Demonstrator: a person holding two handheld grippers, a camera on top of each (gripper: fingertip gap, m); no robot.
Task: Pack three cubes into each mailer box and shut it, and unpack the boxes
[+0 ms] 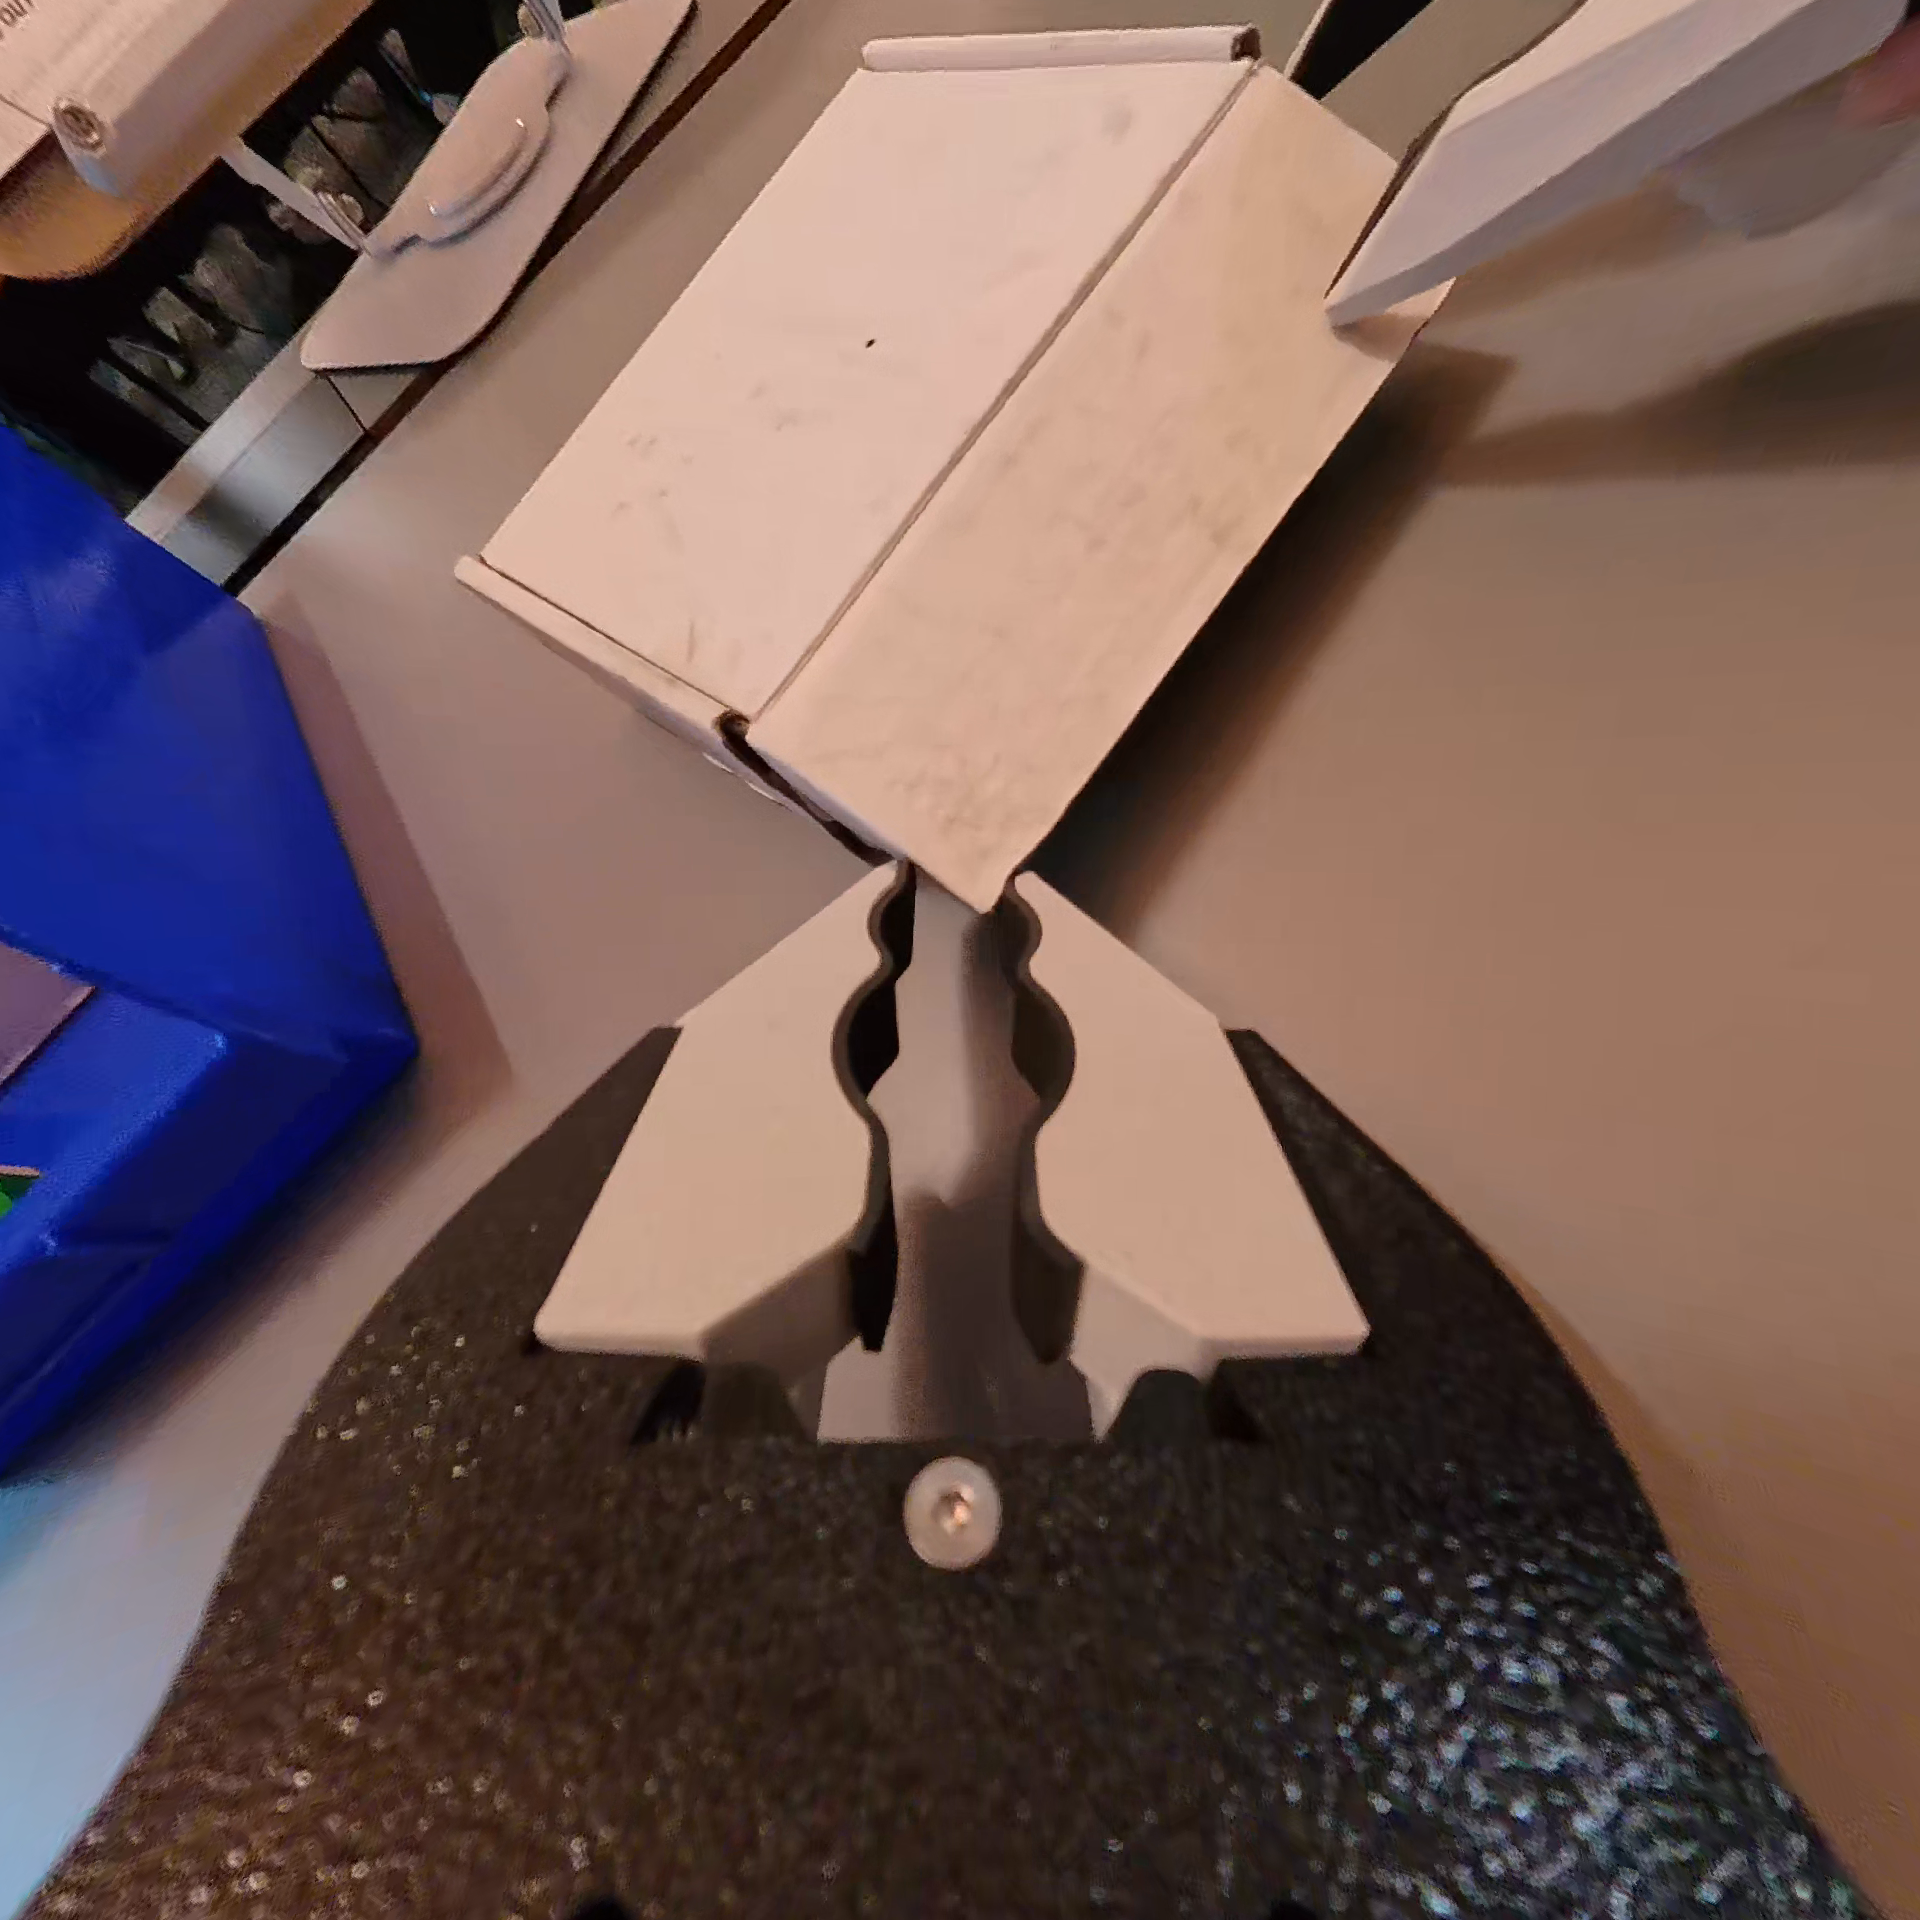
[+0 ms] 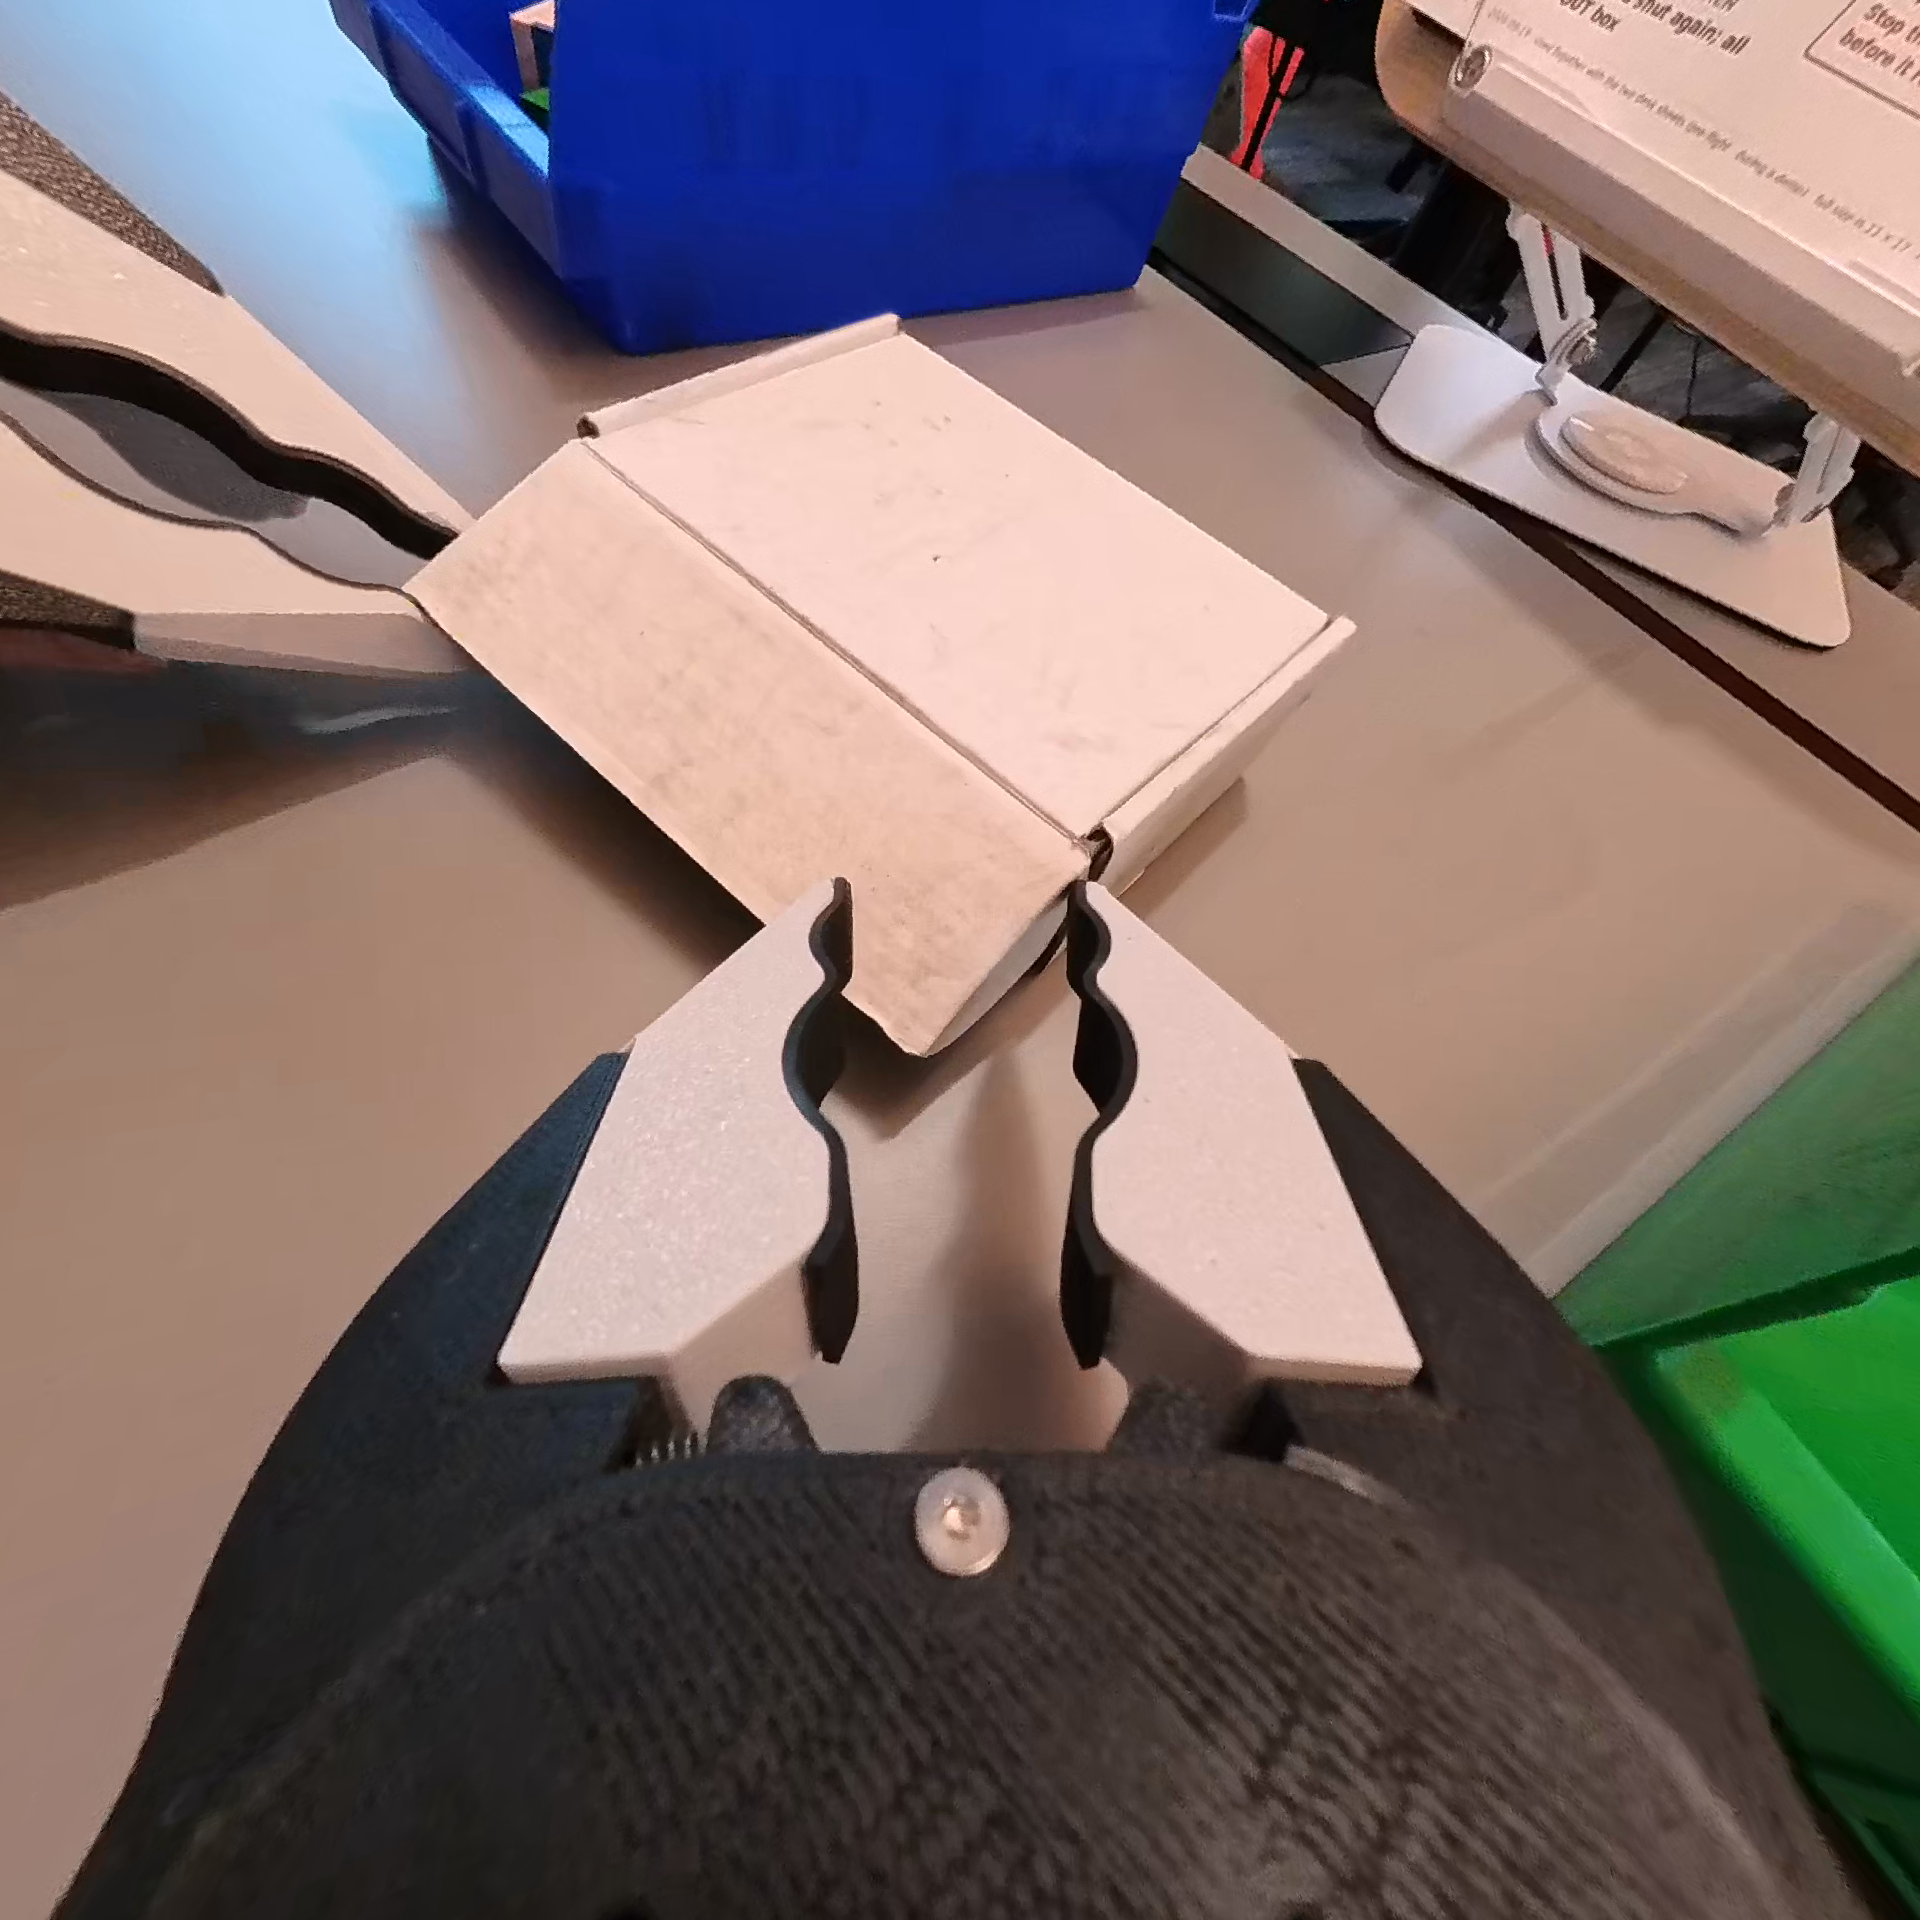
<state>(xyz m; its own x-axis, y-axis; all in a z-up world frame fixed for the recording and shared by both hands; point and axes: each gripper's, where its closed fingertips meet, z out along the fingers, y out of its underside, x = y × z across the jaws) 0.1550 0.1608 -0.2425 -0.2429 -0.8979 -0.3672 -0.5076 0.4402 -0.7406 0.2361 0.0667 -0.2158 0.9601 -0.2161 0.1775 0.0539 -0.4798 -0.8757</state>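
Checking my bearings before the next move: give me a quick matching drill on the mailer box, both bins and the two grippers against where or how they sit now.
Things:
1. mailer box
2. blue bin
3. green bin
4. left gripper
5. right gripper

States:
a. lower right edge of the right wrist view
b. lid down, front flap sticking out
c. beyond the box in the right wrist view
d. open at one flap corner
e. nearly closed at the other flap corner

Pairs: 1-b, 2-c, 3-a, 4-e, 5-d

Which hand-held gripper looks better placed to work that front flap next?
Probably the right hand-held gripper: its open fingers already straddle the flap's corner on the white box. The left hand-held gripper sits narrower at the opposite corner.
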